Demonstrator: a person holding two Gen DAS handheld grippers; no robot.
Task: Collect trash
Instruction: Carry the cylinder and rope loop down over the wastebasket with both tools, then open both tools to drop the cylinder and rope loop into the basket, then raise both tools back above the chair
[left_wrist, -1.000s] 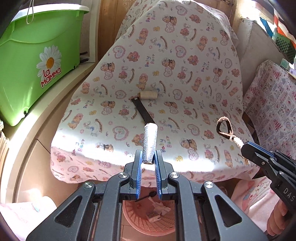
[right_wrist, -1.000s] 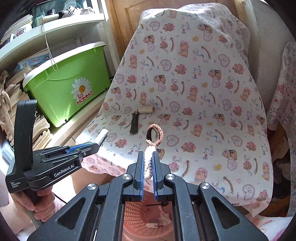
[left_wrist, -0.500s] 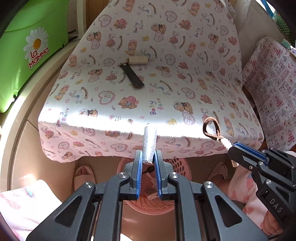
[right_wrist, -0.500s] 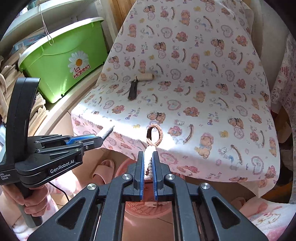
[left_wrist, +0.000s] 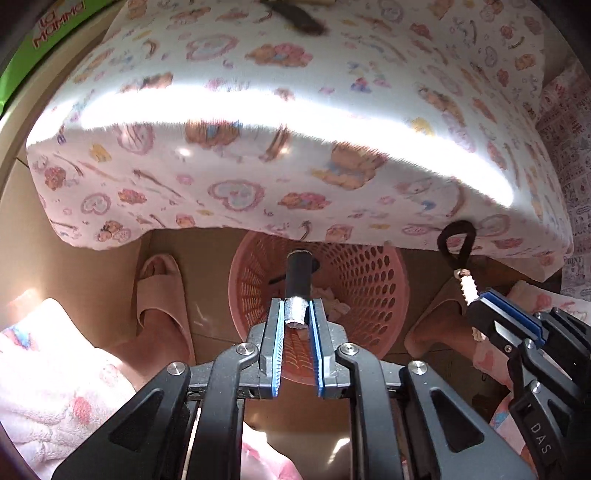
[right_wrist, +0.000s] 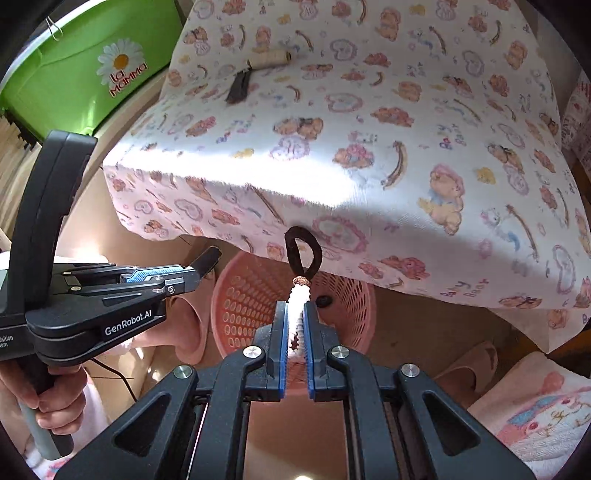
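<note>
I have the left hand-held gripper (left_wrist: 298, 317) closed on a foil-wrapped tube (left_wrist: 299, 280), shiny and crinkled at the grip. The right hand-held gripper (right_wrist: 295, 317) pinches a fuzzy white cord with a dark loop (right_wrist: 301, 254). Both hang over the near pink perforated plastic basket (right_wrist: 236, 295), which already holds some scraps. Neither piece is dropped yet, I judge. Far back on the soft printed cloth (right_wrist: 369, 110) lie a beige thread spool (right_wrist: 271, 59) and a dark strap (right_wrist: 238, 86), uncollected.
</note>
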